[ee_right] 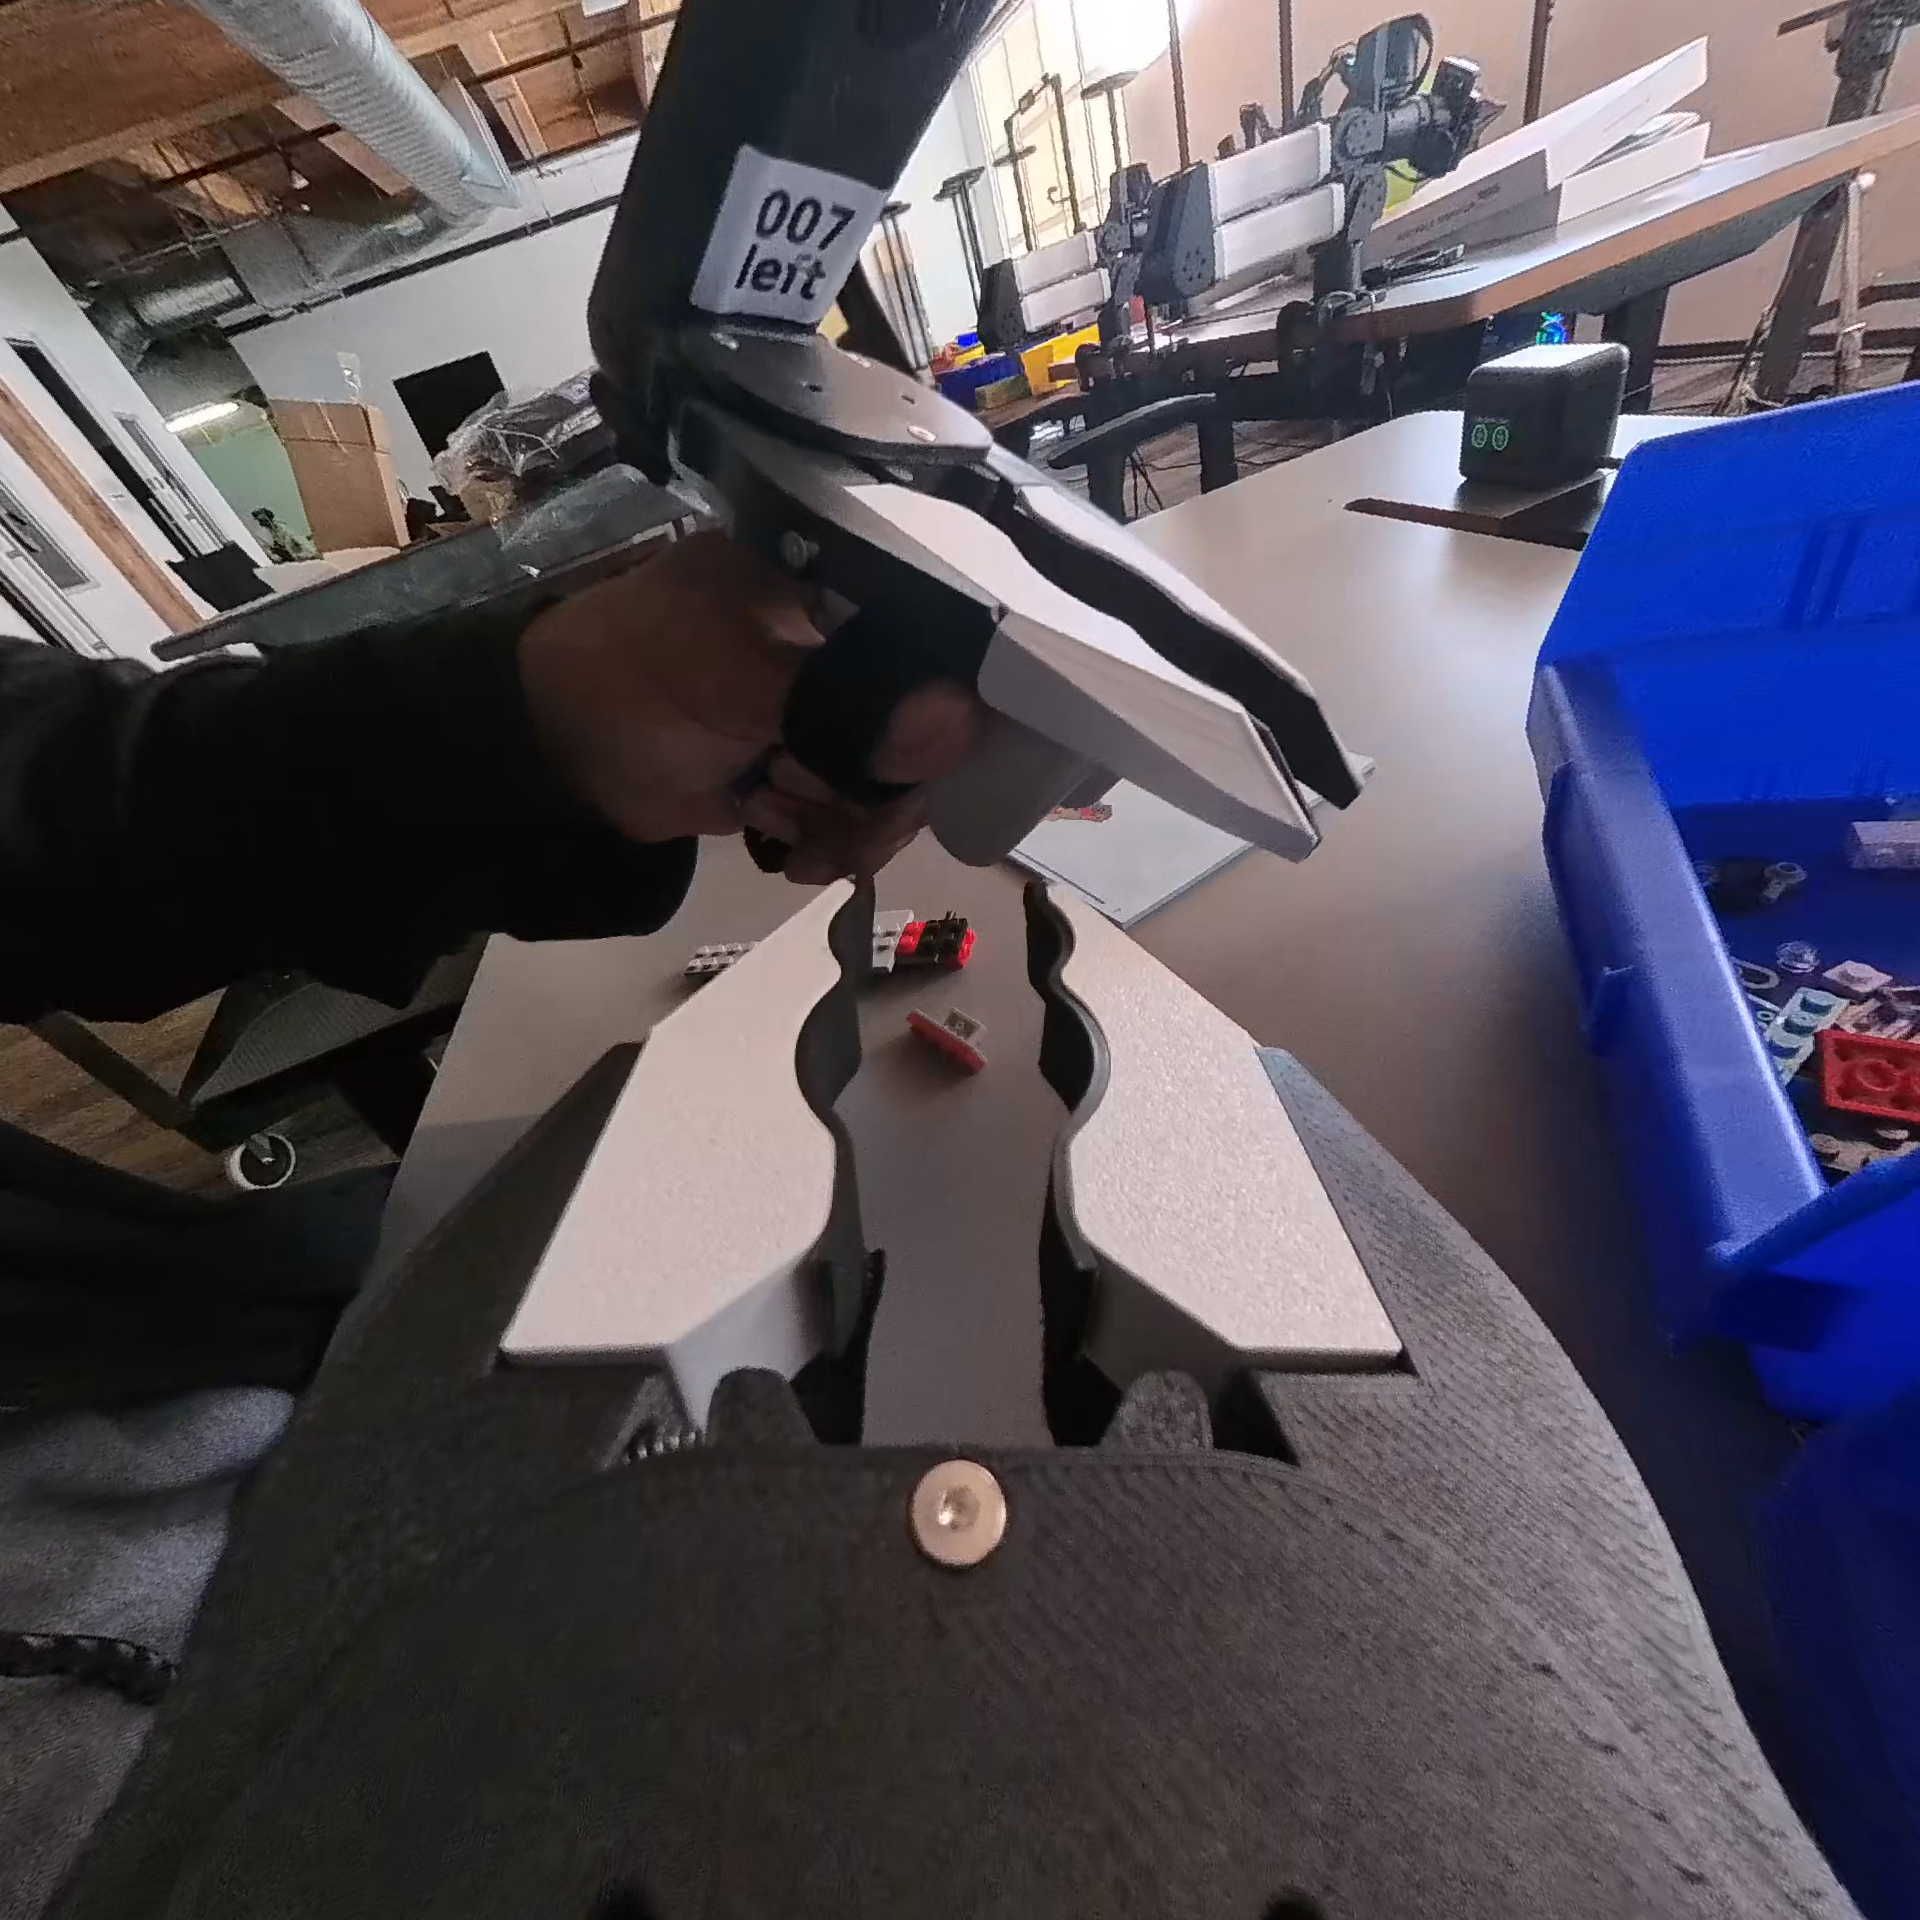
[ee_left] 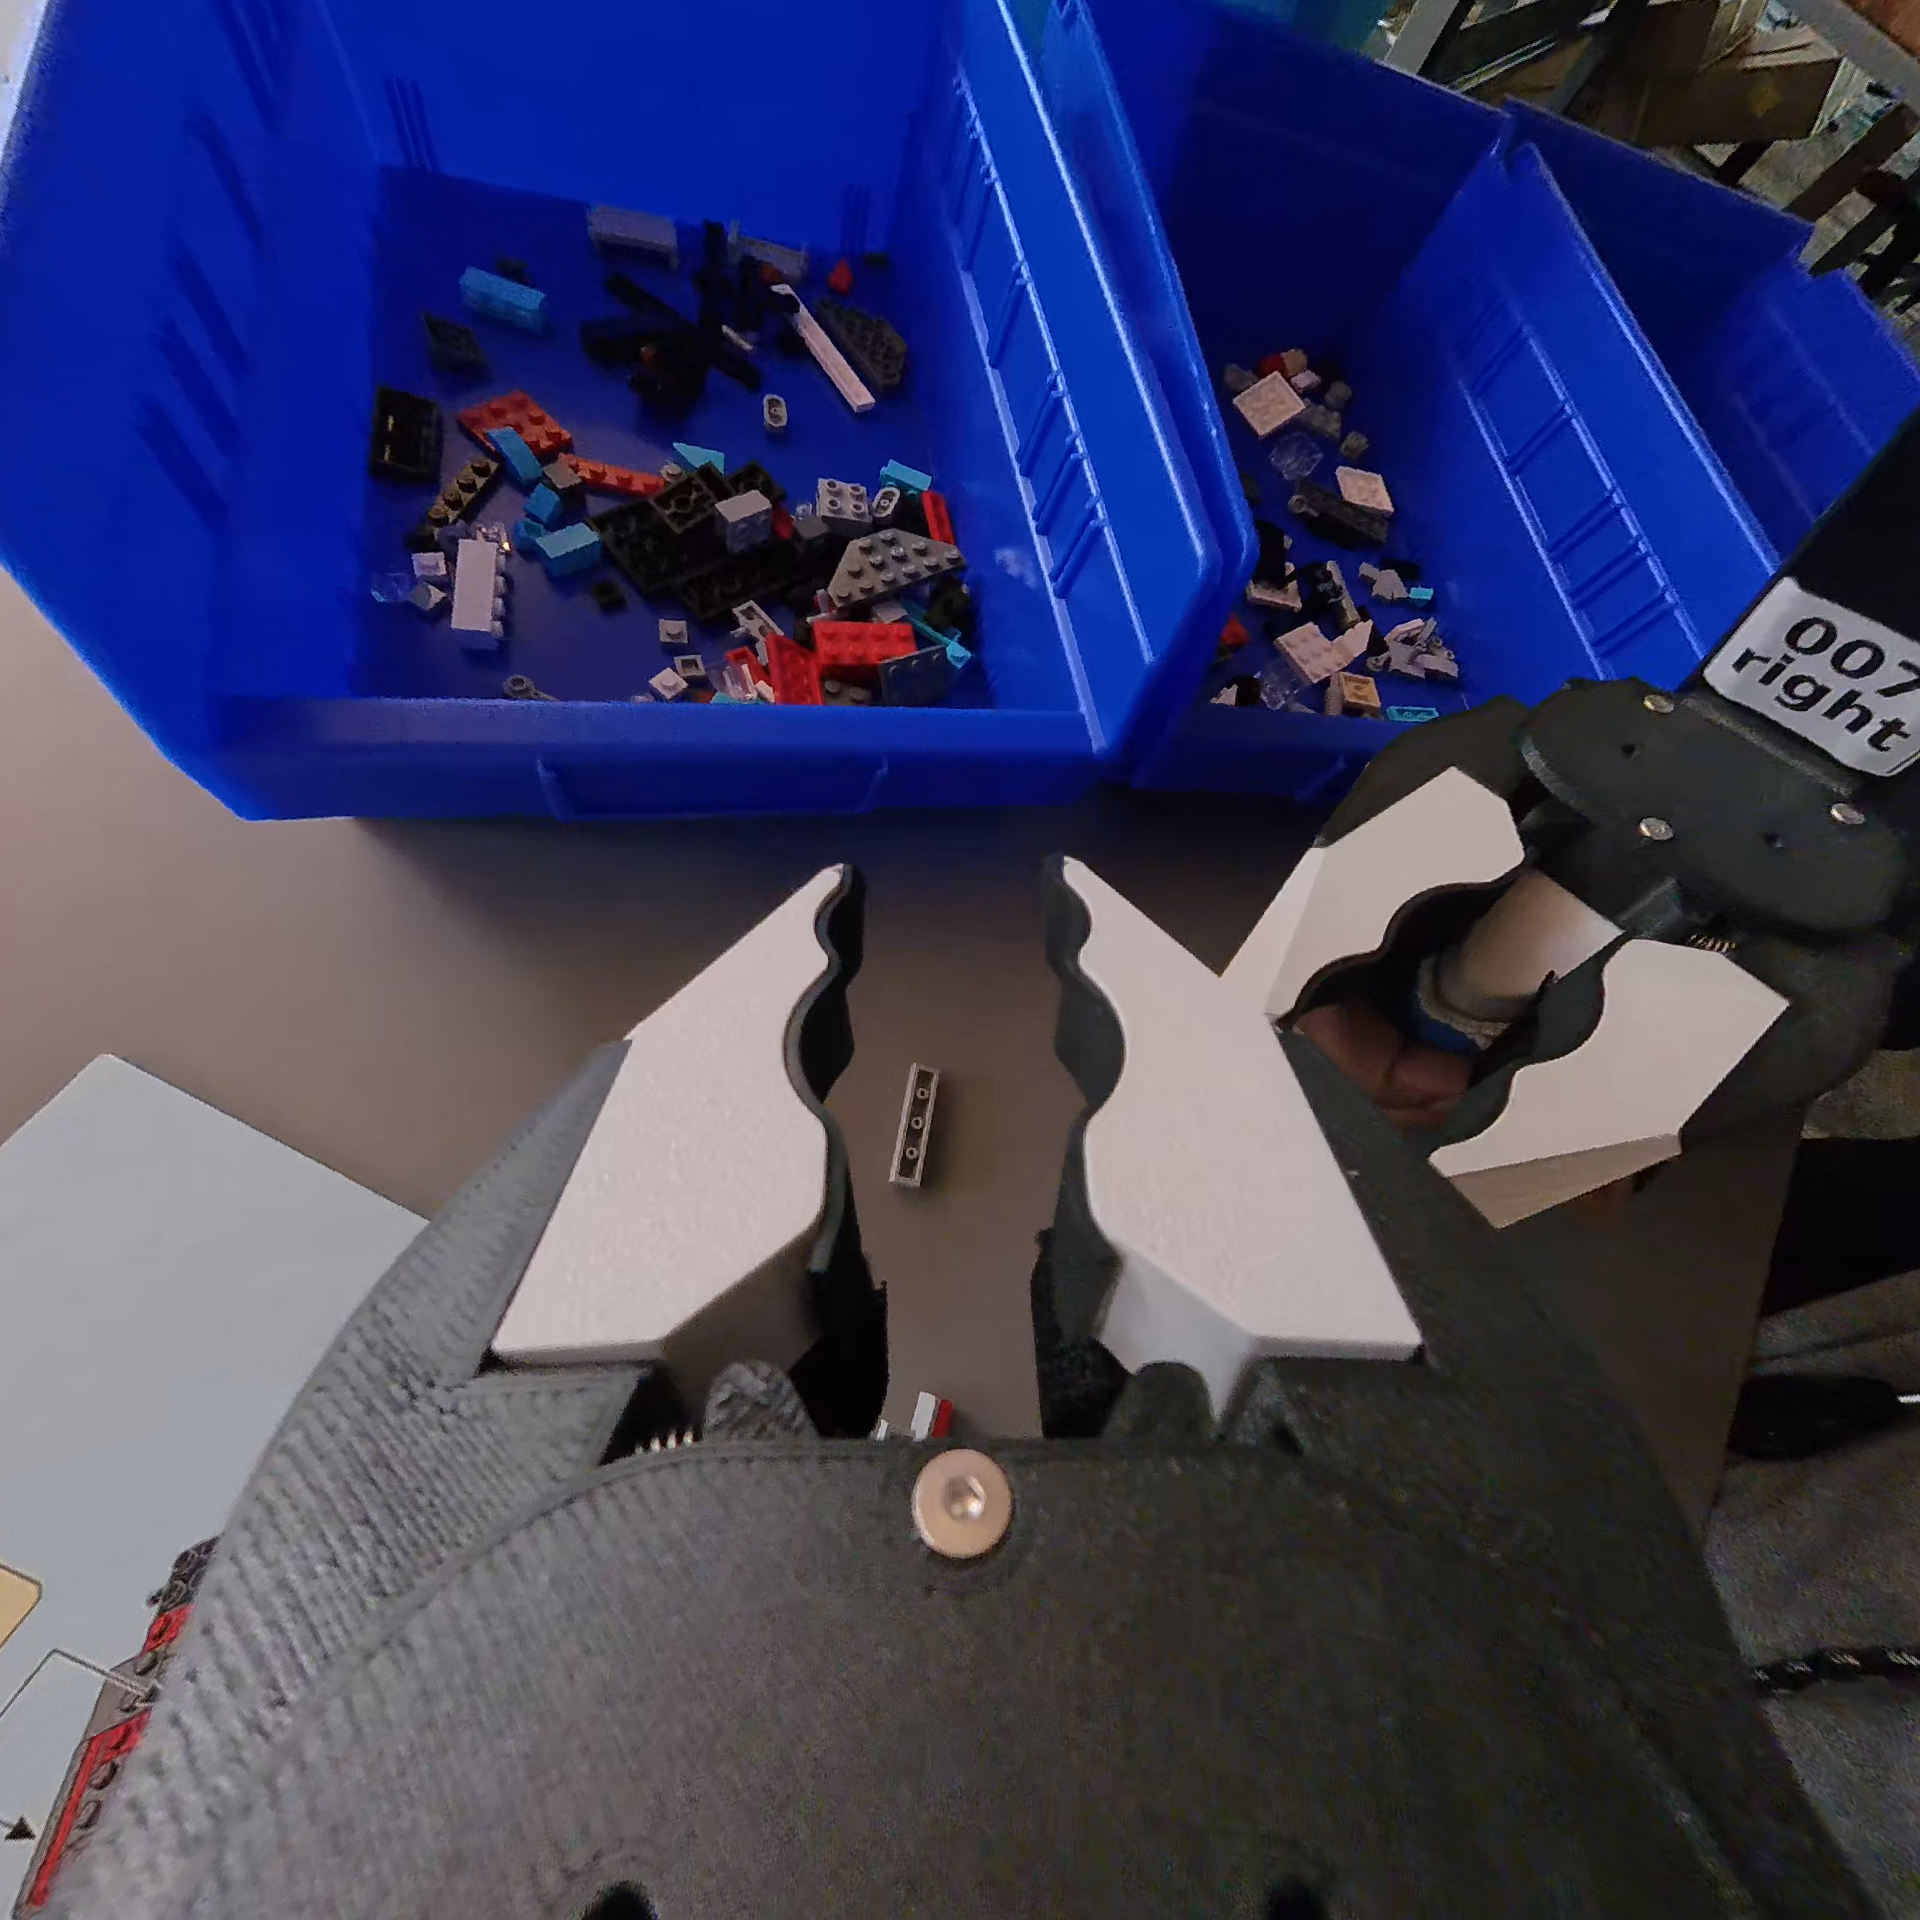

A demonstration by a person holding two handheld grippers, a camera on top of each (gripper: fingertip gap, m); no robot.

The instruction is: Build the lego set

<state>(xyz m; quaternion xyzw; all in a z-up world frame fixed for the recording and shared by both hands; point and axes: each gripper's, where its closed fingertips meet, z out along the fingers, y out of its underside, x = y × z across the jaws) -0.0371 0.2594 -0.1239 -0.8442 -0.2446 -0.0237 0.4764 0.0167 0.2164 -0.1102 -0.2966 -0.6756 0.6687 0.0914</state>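
Both tongs released, grey plate (ee_left: 914, 1124) between left tongs (ee_left: 948, 883), red brick (ee_right: 948, 1037) between right tongs (ee_right: 940, 894).

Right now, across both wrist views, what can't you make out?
- Left wrist view: the printed instruction sheet is cut off by the left edge and hidden under the left gripper.
- Left wrist view: the third blue plastic bin shows walls only; contents hidden.
- Right wrist view: the small red-and-white brick assembly is partly hidden behind the right gripper finger.
- Right wrist view: the left gripper is seen side-on, opening unreadable.
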